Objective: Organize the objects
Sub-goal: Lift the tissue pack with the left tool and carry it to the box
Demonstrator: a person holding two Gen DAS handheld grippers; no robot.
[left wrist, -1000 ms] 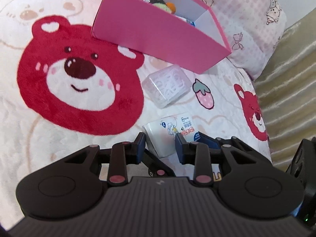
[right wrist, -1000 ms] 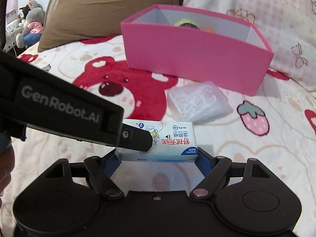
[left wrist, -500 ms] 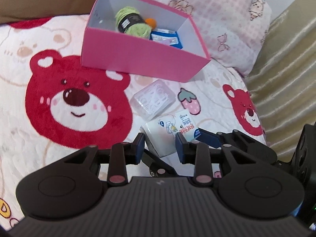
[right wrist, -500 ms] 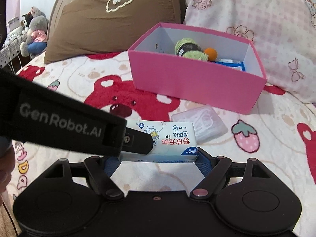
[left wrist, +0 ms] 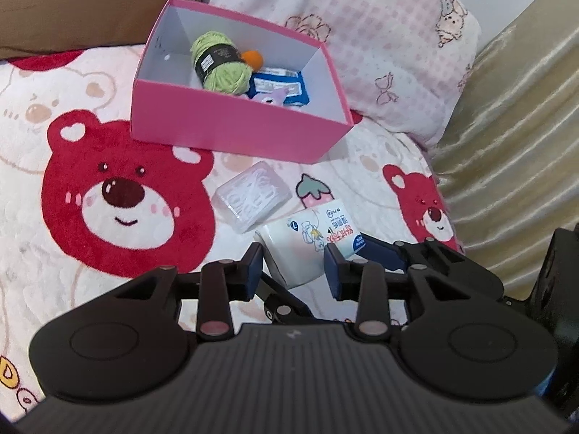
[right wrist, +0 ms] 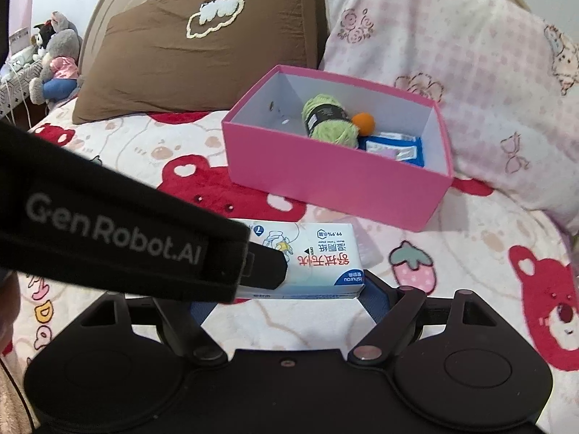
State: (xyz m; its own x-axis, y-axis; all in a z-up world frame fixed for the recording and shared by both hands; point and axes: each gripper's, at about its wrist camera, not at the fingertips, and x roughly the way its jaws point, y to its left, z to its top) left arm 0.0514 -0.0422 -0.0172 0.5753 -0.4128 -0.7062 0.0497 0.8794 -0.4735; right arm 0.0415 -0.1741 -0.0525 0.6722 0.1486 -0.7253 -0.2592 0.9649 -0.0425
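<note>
A white and blue wipes pack (left wrist: 307, 242) hangs above the bear blanket, held at once by both grippers. My left gripper (left wrist: 293, 271) pinches one narrow end; its jaws are opening slightly while the pads still touch the pack. In the right wrist view my right gripper (right wrist: 286, 294) is shut across the length of the wipes pack (right wrist: 318, 256), and the left gripper's black finger (right wrist: 267, 267) covers the pack's left end. Behind stands the open pink box (left wrist: 231, 126) holding green yarn (left wrist: 220, 61), an orange ball (left wrist: 253, 58) and a blue packet (left wrist: 278, 86).
A clear plastic case (left wrist: 253, 195) lies on the blanket between the pack and the pink box. A brown pillow (right wrist: 181, 54) and a pink pillow (right wrist: 470, 72) lean behind the box. Gold fabric (left wrist: 514, 144) borders the right side. Plush toys (right wrist: 58, 61) sit far left.
Both grippers have risen together with the wipes pack between them. The pink box now sits lower in view, and its inside shows.
</note>
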